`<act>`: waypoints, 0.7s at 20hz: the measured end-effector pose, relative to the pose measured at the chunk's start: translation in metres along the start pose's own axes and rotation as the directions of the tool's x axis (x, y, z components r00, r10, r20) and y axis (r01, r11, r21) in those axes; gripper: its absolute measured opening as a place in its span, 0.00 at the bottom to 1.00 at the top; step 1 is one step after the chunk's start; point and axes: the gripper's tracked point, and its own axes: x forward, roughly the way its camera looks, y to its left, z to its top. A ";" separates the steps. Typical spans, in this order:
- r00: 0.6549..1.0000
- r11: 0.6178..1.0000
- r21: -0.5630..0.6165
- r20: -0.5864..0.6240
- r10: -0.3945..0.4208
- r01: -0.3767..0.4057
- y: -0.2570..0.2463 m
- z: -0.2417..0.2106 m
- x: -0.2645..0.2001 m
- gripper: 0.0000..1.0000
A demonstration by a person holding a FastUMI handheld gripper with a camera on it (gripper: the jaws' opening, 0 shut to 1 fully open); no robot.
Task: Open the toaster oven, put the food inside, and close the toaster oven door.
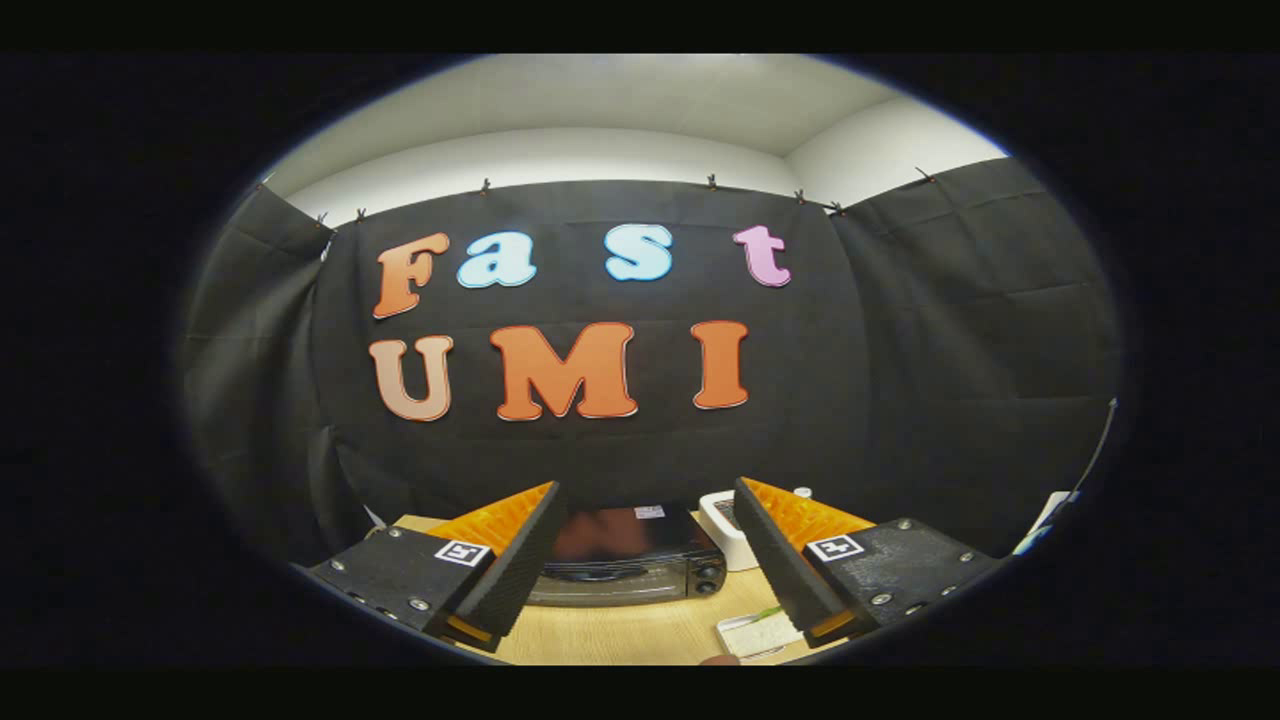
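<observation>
A dark toaster oven (625, 560) stands on a light wooden table (640, 630), beyond my fingers and framed between them. Its glass door looks closed, with a handle bar across the lower front and knobs (708, 578) at its right side. My gripper (648, 560) hangs above the near part of the table, open, with nothing between its fingers. A small white plate or tray (757, 634) with something green on it lies on the table near the right fingertip; what food it carries is too small to tell.
A white boxy appliance (727, 528) stands to the right of the oven, partly behind the right finger. A white object (1045, 520) leans at the booth's right wall. Black cloth walls close in the back and both sides.
</observation>
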 end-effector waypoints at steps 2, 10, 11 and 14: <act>1.000 1.000 -0.010 -0.004 0.003 -0.003 0.004 -0.006 0.008 0.99; 0.996 0.999 -0.035 -0.078 0.036 -0.039 0.025 -0.057 0.050 0.99; 0.995 0.998 -0.035 -0.089 0.043 -0.047 0.028 -0.064 0.056 0.99; 0.988 0.997 -0.041 -0.141 0.066 -0.072 0.039 -0.092 0.079 0.99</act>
